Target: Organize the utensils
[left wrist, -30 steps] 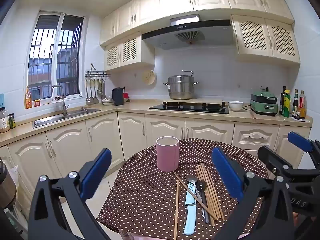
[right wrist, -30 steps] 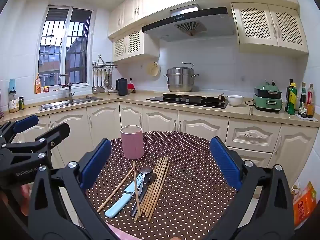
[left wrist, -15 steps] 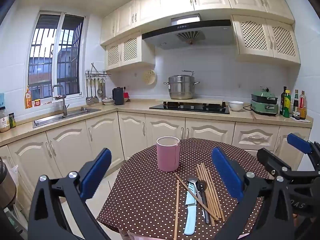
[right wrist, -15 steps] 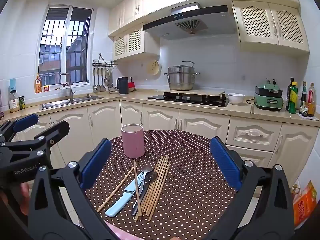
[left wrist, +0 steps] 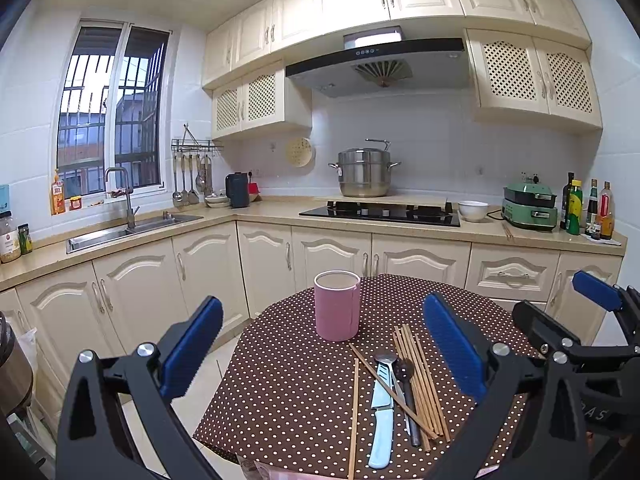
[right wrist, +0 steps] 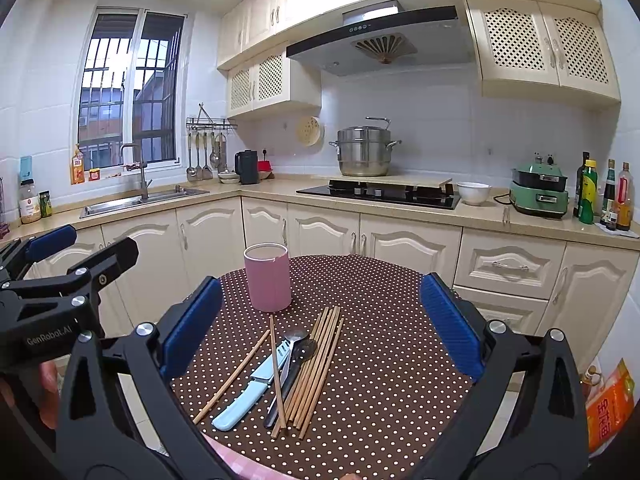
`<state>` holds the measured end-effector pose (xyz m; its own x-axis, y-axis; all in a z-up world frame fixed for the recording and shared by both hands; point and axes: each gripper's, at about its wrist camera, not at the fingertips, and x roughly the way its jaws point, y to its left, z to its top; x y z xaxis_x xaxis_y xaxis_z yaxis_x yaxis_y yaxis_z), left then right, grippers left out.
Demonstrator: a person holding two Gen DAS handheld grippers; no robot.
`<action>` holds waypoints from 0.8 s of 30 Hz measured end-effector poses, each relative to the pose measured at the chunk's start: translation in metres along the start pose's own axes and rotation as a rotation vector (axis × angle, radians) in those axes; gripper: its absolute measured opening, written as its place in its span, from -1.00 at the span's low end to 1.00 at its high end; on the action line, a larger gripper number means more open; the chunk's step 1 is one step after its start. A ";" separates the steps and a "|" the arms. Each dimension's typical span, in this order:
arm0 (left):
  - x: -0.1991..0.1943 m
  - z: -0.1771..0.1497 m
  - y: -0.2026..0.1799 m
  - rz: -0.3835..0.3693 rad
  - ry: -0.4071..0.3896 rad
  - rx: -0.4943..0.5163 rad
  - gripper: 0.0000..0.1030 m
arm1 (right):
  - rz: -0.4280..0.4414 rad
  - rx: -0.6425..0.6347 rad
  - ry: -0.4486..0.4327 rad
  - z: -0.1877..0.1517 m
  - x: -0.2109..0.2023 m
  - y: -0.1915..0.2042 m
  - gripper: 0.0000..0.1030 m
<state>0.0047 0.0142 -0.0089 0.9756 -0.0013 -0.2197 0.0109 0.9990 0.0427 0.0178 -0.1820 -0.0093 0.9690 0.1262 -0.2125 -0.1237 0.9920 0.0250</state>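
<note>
cream cabinets (left wrist: 332, 256) being seen ahead | barred window (left wrist: 112, 112) being lit, left | white tiled wall (left wrist: 432, 148) behind

A pink holder (right wrist: 267, 278) stands upright and empty on the dotted cloth — just before it lie wooden chopsticks (right wrist: 318, 364), a blue-handled knife (right wrist: 250, 390) and spoons (right wrist: 296, 344), loosely overlapping.

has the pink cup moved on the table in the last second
No. The pink cup stands at the same spot on the dotted tablecloth, same gap to the chopsticks.

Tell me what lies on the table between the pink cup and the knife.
Only chopsticks: one reaches from the pink cup across the knife, another lies left. Otherwise bare dotted tablecloth, seen in the right wrist view.
</note>
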 end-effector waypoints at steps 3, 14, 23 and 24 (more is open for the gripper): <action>-0.003 0.000 -0.006 0.001 0.005 -0.001 0.91 | 0.000 0.003 0.002 -0.002 -0.001 0.001 0.88; -0.002 0.000 -0.009 0.003 0.011 0.003 0.91 | 0.000 0.007 0.008 0.000 -0.001 -0.003 0.88; -0.001 -0.001 -0.010 -0.001 0.014 0.002 0.91 | 0.000 0.010 0.016 0.000 -0.002 -0.006 0.88; 0.000 -0.002 -0.011 -0.001 0.017 0.003 0.91 | -0.001 0.010 0.017 -0.001 -0.003 -0.007 0.88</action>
<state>0.0045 0.0033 -0.0117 0.9717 -0.0014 -0.2360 0.0125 0.9989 0.0455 0.0161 -0.1895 -0.0096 0.9652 0.1255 -0.2293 -0.1207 0.9921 0.0349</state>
